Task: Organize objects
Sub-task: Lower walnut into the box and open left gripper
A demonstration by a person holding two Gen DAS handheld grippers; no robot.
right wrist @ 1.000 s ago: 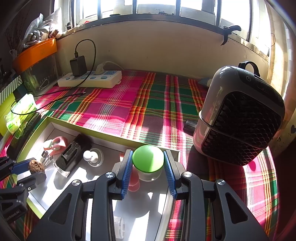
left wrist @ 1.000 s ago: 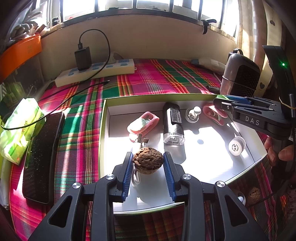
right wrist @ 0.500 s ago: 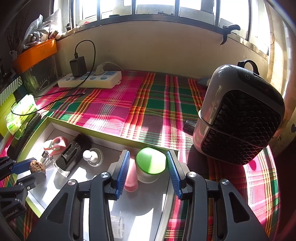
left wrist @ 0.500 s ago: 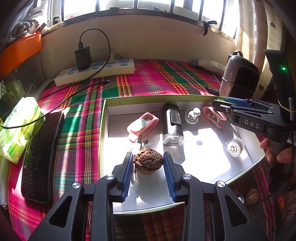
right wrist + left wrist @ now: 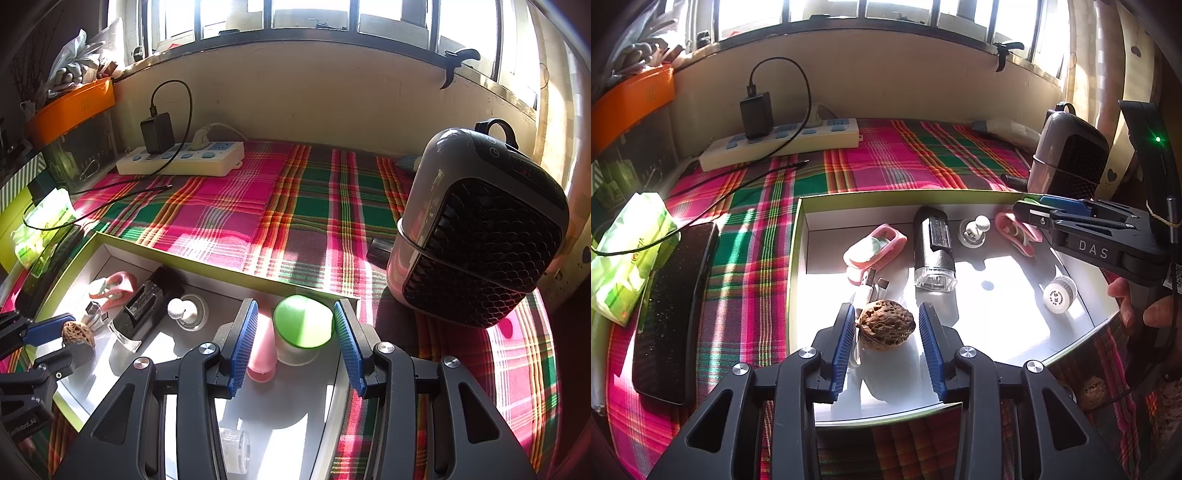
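My left gripper hovers over the near end of the white tray, fingers parted around a walnut. My right gripper stands released astride a green-lidded jar in the tray's far corner, a black heater beyond.

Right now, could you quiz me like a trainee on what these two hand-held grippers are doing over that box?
1. True or false: the left hand-held gripper is clamped tight on the walnut.
2. What sits between the right hand-held gripper fingers: A) green-lidded jar B) flashlight C) power strip?
3. Fill in: the walnut lies inside the white ____.

Key: 1 false, gaps show; 2 A; 3 box.
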